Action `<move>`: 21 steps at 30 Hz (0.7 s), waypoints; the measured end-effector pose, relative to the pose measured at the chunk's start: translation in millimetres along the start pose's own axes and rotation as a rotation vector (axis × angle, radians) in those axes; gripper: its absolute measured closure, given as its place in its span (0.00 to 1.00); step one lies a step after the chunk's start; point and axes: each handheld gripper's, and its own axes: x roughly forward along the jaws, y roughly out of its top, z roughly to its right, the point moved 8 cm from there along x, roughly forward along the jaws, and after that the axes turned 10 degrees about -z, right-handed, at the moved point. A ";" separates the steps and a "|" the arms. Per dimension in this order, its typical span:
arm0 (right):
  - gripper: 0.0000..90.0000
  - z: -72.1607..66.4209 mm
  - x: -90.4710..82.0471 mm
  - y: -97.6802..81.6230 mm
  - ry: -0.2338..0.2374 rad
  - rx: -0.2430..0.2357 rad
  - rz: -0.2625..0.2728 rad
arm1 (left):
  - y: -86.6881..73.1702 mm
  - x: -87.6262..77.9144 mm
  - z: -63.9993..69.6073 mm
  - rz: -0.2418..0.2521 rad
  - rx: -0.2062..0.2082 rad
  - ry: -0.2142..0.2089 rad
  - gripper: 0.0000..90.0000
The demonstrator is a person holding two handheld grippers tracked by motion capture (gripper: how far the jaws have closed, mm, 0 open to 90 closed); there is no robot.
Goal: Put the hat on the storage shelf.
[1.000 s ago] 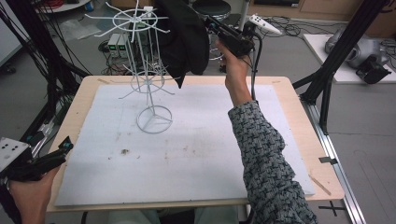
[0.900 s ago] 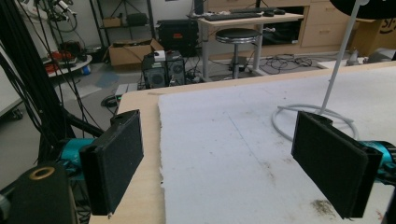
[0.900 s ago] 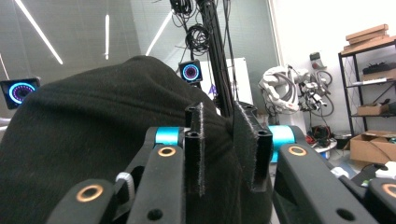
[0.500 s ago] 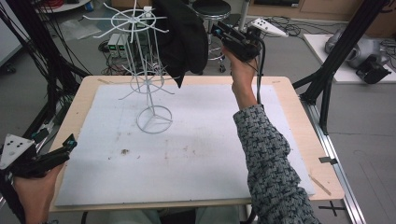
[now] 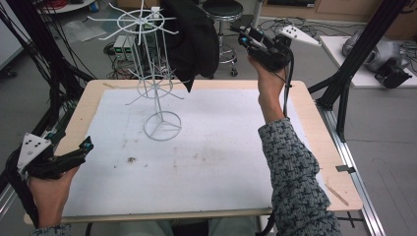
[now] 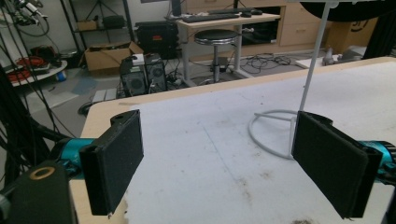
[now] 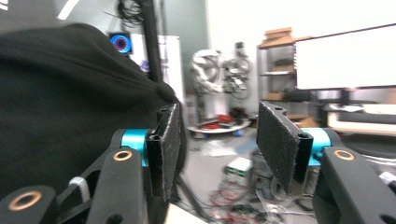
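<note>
Right tool [image 5: 244, 35] has opened, releasing black cloth [image 5: 193, 39].

You see a matt black cloth garment [image 5: 194, 42] on a white-coated wire rack [image 5: 156, 88]; the tabletop [image 5: 314, 123] is pale wood.

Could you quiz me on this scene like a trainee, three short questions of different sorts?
1. True or false: the black garment hangs on the wire rack.
2. What lies between the pads of the right gripper? A) cloth B) nothing C) a wire arm
3. Fill in: the left gripper, jaws open, sits near the table's ____ corner in the high view.

Key: 1 true. 2 B: its jaws have just been opening, with the garment beside them, not between. 3 near-left.
</note>
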 end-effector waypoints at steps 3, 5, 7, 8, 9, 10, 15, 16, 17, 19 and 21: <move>0.50 5.1 -8.8 -9.9 -0.026 0.015 -0.022 | 1.5 5.4 2.3 -0.001 0.001 -0.013 0.19; 0.48 8.1 -16.4 -16.5 -0.049 0.009 -0.026 | 2.8 9.4 4.0 0.001 -0.001 -0.021 0.19; 0.47 10.9 -24.4 -24.0 -0.072 0.004 -0.033 | 3.4 11.3 5.5 0.002 -0.001 -0.025 0.19; 0.45 12.6 -28.7 -27.5 -0.084 0.001 -0.032 | 3.9 14.9 8.1 -0.001 0.004 -0.031 0.19; 0.44 14.4 -33.2 -31.5 -0.099 -0.003 -0.042 | 3.9 14.9 8.1 -0.001 0.004 -0.031 0.19; 0.44 14.4 -33.2 -31.5 -0.099 -0.003 -0.042 | 3.9 16.7 9.3 -0.002 0.005 -0.033 0.19; 0.38 21.1 -58.4 -48.1 -0.149 -0.004 -0.060 | 3.1 25.0 16.5 -0.014 0.013 -0.051 0.19; 0.36 22.8 -68.2 -53.1 -0.159 -0.008 -0.066 | 4.2 27.3 19.9 -0.015 0.019 -0.060 0.19; 0.36 23.8 -73.1 -55.4 -0.166 -0.012 -0.069 | 4.2 27.3 19.9 -0.015 0.019 -0.060 0.19; 0.34 24.8 -82.2 -60.3 -0.176 -0.013 -0.078 | 5.7 29.8 22.5 -0.011 0.021 -0.069 0.19; 0.33 26.7 -90.8 -65.2 -0.198 -0.025 -0.084 | 6.7 31.8 24.4 -0.010 0.022 -0.077 0.19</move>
